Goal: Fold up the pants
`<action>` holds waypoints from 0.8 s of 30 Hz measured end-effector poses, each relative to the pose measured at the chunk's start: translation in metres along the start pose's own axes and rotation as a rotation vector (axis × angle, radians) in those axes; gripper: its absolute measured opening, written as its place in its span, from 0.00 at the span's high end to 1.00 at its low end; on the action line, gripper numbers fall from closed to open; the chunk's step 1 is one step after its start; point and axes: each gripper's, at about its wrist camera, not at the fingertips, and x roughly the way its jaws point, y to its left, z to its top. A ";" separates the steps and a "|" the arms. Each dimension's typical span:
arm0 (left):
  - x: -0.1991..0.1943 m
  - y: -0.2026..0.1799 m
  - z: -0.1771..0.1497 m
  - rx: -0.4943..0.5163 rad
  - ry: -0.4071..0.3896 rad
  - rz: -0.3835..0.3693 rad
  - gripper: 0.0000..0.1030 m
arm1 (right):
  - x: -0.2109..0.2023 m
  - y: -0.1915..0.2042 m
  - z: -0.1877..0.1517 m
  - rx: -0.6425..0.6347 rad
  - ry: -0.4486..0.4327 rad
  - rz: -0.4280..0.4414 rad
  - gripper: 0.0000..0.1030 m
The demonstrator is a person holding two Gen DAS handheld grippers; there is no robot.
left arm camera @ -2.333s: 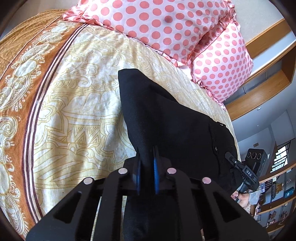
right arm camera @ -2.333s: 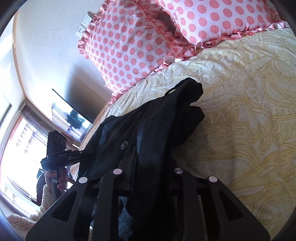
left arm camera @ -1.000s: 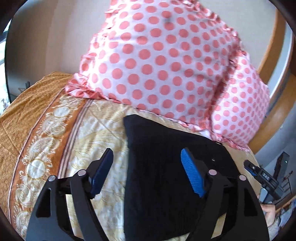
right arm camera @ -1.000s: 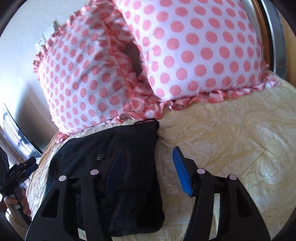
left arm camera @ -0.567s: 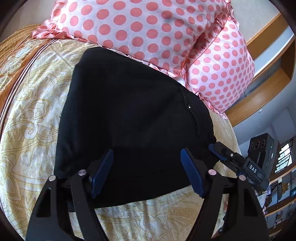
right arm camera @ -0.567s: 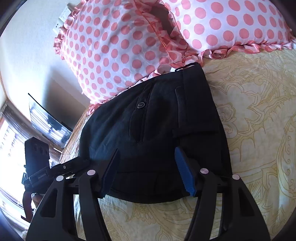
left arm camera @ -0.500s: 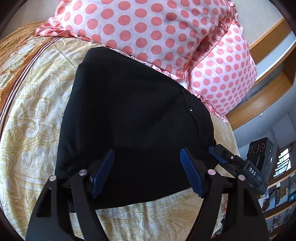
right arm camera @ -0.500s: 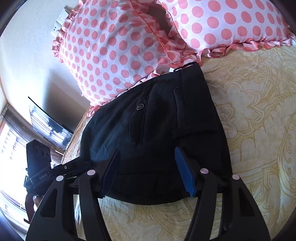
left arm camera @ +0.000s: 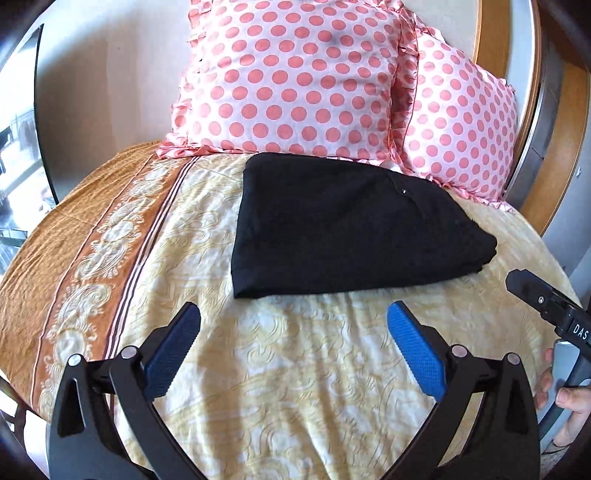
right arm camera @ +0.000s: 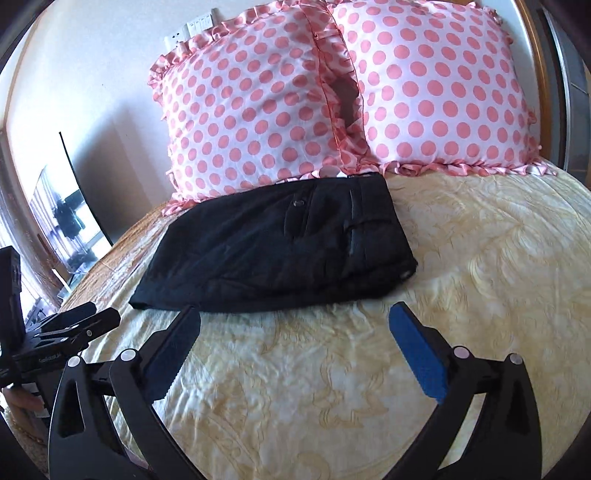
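From the left wrist, the black folded pants (left arm camera: 343, 229) lie on the bedspread (left arm camera: 295, 369), far edge touching the polka-dot pillows (left arm camera: 295, 74); the left gripper (left arm camera: 293, 325) hangs spread before them, empty. The right gripper (left arm camera: 546, 306) is cut off at the frame's edge, reading "DAS". From the right wrist, the right gripper (right arm camera: 295, 325) gapes empty before the pants (right arm camera: 280, 251); the left gripper's (right arm camera: 74, 325) small lettering is illegible.

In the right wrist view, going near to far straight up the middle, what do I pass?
Right gripper, open above the bedspread → folded black pants, lying flat → two pink polka-dot pillows → wall with a white switch plate.
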 end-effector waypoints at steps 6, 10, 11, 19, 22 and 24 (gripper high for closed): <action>-0.009 -0.008 -0.037 0.035 0.018 0.028 0.02 | -0.002 0.015 -0.035 -0.033 0.024 -0.095 0.01; -0.011 -0.016 -0.048 0.083 0.000 0.083 0.02 | -0.004 0.030 -0.048 -0.122 0.017 -0.151 0.01; -0.011 -0.017 -0.049 0.088 0.002 0.094 0.02 | -0.004 0.031 -0.050 -0.124 0.021 -0.155 0.01; -0.007 -0.025 -0.056 0.108 0.000 0.107 0.02 | -0.003 0.038 -0.063 -0.133 0.012 -0.203 0.01; -0.004 -0.025 -0.059 0.109 0.005 0.112 0.02 | -0.004 0.040 -0.067 -0.138 0.003 -0.215 0.01; -0.002 -0.024 -0.060 0.101 0.015 0.107 0.02 | -0.003 0.041 -0.068 -0.145 0.004 -0.226 0.01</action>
